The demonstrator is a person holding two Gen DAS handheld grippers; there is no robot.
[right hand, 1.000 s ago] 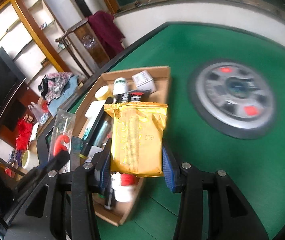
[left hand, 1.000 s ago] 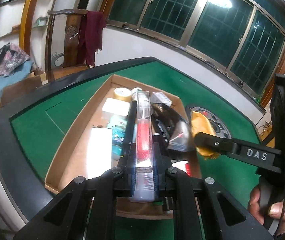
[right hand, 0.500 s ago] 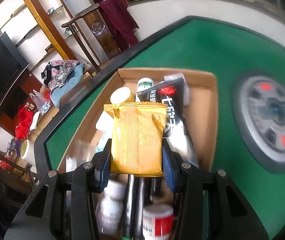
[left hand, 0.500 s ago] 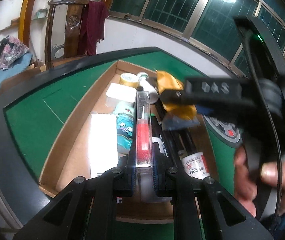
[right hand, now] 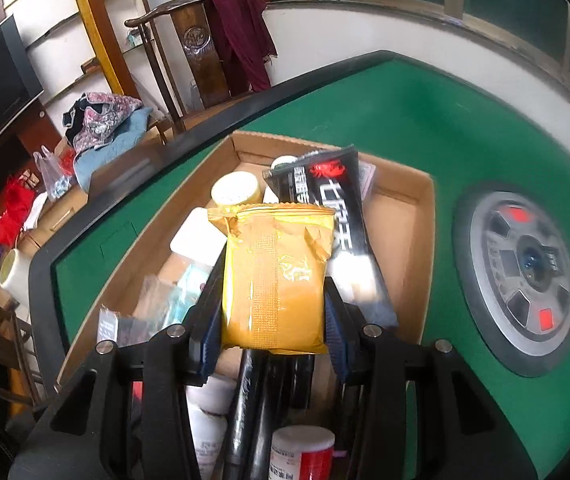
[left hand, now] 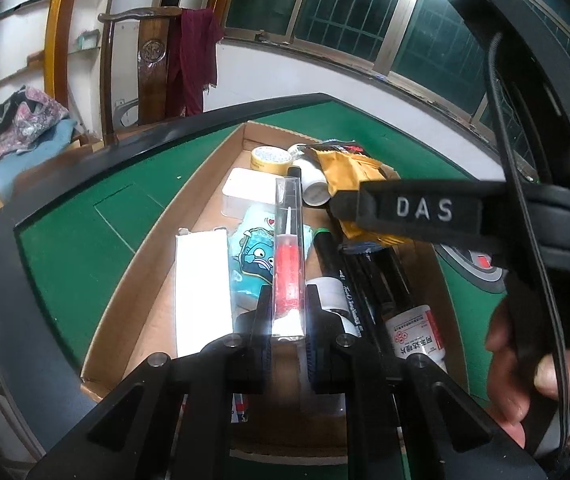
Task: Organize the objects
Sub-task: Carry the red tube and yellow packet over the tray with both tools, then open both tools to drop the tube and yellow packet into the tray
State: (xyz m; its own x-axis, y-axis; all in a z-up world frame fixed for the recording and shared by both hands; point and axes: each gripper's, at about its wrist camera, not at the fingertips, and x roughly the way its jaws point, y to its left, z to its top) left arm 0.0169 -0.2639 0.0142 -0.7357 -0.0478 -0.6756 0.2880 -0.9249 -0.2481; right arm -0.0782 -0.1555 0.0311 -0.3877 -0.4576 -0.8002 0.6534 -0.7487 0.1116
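My left gripper (left hand: pixel 288 312) is shut on a clear slim case with a red candle (left hand: pixel 288 264), held above the open cardboard box (left hand: pixel 141 280). The right gripper (right hand: pixel 273 316) is shut on a yellow snack packet (right hand: pixel 273 276), which hangs over the middle of the same box (right hand: pixel 425 248). In the left wrist view the yellow packet (left hand: pixel 349 176) and the right gripper's finger (left hand: pixel 417 210) marked DAS cross in from the right, with a hand (left hand: pixel 521 364) below. Both held things are above the box's contents.
The box holds a tape roll (left hand: pixel 269 158), a white long carton (left hand: pixel 203 280), a blue cartoon pouch (left hand: pixel 251 256), black tubes (left hand: pixel 365 288), white bottles (left hand: pixel 415 332) and a black sachet (right hand: pixel 333 208). It lies on a green felt table (right hand: pixel 385 112) with a round centre console (right hand: pixel 525 272). A wooden chair (right hand: pixel 197 48) stands behind.
The right gripper carried the yellow packet leftward from beside the box to over its middle. The left gripper kept its hold on the candle case, shifting only slightly.
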